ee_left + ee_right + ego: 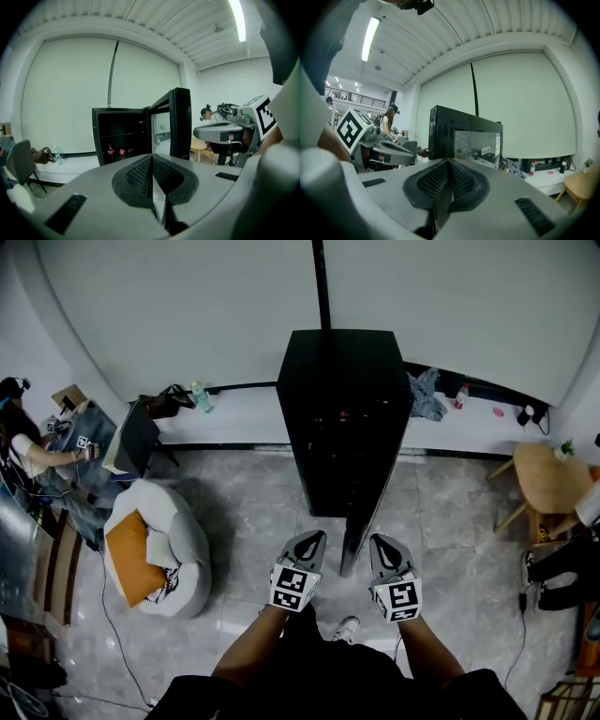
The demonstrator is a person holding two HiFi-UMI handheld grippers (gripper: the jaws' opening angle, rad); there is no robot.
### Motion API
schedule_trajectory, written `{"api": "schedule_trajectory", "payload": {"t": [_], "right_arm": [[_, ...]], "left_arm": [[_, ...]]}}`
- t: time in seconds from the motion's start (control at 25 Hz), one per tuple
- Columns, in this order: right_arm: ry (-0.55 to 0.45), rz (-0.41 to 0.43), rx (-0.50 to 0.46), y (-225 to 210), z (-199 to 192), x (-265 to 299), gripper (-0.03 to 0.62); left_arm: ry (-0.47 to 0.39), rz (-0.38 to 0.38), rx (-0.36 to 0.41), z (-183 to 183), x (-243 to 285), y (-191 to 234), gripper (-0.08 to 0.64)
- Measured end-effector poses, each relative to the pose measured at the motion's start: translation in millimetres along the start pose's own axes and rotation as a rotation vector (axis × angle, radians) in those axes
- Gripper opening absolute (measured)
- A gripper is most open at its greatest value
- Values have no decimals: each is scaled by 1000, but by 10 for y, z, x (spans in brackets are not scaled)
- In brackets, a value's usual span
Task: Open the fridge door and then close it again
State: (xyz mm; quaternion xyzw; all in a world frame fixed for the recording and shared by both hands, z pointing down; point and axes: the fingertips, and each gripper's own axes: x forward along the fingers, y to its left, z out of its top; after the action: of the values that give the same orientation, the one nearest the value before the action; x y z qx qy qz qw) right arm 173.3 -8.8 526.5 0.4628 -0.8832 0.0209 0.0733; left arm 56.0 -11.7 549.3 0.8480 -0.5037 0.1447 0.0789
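Observation:
The black fridge (pixel 342 409) stands against the pale wall with its glass door (pixel 357 532) swung wide open toward me, edge-on in the head view. Its dark shelves (pixel 123 136) hold a few small bottles. My left gripper (pixel 312 536) hangs shut and empty just left of the door's free edge, on the inner side (pixel 180 123). My right gripper (pixel 382 540) is shut and empty on the outer side, facing the glass front with stickers (pixel 477 143). Each gripper appears in the other's view: the right gripper (pixel 221 132) and the left gripper (pixel 389 151).
A white beanbag with an orange cushion (pixel 155 549) lies on the floor to the left. A seated person (pixel 33 451) and a dark chair (pixel 136 437) are further left. A round wooden table (pixel 548 474) stands at right. A low white ledge (pixel 239 413) runs along the wall.

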Motion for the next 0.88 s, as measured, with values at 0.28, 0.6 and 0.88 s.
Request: {"api": "schedule_trajectory", "payload": {"t": [0.28, 0.6, 0.88], "right_arm": [[10, 42, -36, 37, -24, 113, 9], [20, 49, -21, 67, -81, 193, 9], [11, 46, -1, 83, -83, 259, 9]], "left_arm": [[-32, 11, -21, 107, 55, 140, 21], [-18, 19, -43, 26, 132, 299, 21], [-8, 20, -49, -7, 190, 338, 21]]}}
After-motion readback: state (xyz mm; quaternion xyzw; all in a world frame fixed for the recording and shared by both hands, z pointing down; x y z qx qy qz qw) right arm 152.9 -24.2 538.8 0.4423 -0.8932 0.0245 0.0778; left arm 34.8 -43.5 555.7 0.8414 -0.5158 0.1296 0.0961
